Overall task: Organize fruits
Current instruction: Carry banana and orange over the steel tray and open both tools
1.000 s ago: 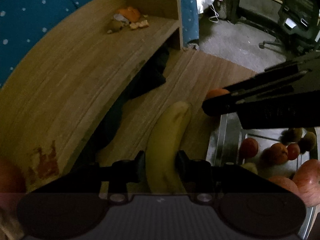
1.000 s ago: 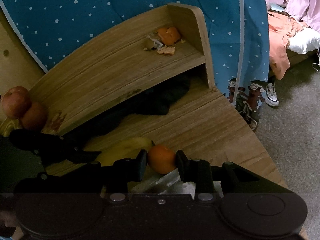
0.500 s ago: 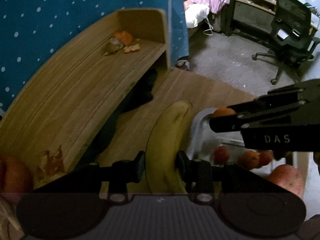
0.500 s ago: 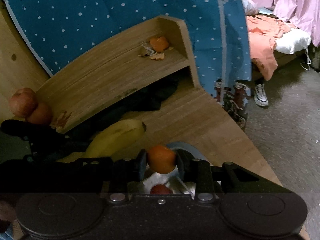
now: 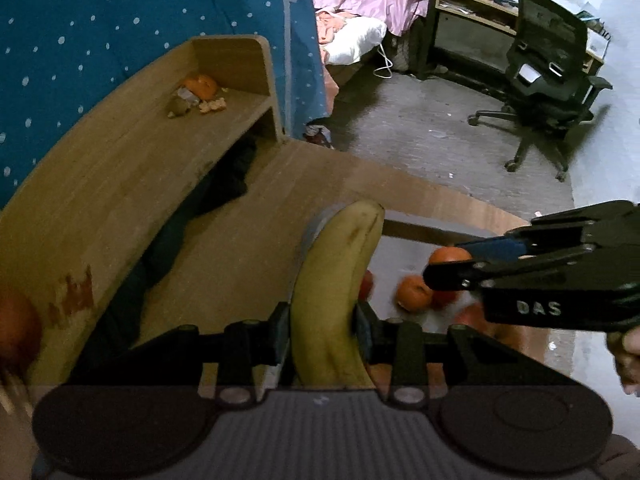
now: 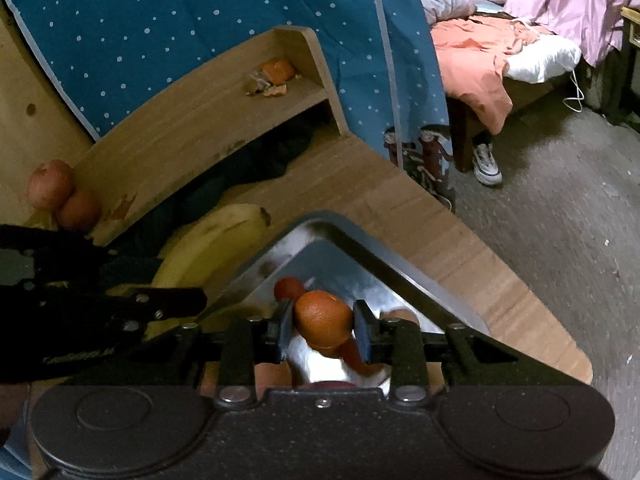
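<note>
Two claws hover above the metal tray [image 6: 360, 248], each carrying fruit to drop in: left claw [image 5: 322, 322] grips a banana [image 5: 336, 280], right claw [image 6: 322, 328] pinches a mandarin [image 6: 323, 322].

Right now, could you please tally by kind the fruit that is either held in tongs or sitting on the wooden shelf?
Bananas: 1, the banana in the left tongs.
Oranges: 1, the orange in the right tongs.
Apples: 2, the upper apple and the lower apple at the wooden shelf.
Total: 4.
</note>
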A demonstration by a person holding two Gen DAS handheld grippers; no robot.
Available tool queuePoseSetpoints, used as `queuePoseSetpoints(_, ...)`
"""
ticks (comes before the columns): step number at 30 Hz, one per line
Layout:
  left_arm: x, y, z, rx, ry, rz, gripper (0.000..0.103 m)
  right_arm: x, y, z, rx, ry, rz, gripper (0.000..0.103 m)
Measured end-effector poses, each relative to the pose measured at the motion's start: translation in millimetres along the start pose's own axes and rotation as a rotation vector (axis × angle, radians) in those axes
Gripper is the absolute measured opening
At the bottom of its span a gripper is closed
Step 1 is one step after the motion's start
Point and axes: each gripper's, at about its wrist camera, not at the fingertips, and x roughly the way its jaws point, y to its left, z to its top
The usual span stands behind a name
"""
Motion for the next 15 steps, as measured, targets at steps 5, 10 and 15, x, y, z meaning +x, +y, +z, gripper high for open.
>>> queuePoseSetpoints(5,-11.7,-7.6,-20.0,-0.013,0.012,-0.033,0.038,-3.7,3.1,-12.1,0.005,0.004,-0.005,0.034)
queuePoseSetpoints(10,-17.4,-12.3,-37.1,-0.028,0.031,-0.037,0.038,-6.0,6.4,-18.1,0.006,-0.005,-0.012,0.034)
queuePoseSetpoints(15,-20.1,-13.8,-48.2,-0.053,0.036,-0.033,0.038,-11.3,10.0,-22.7,0.001,-0.025,-0.026,0.034)
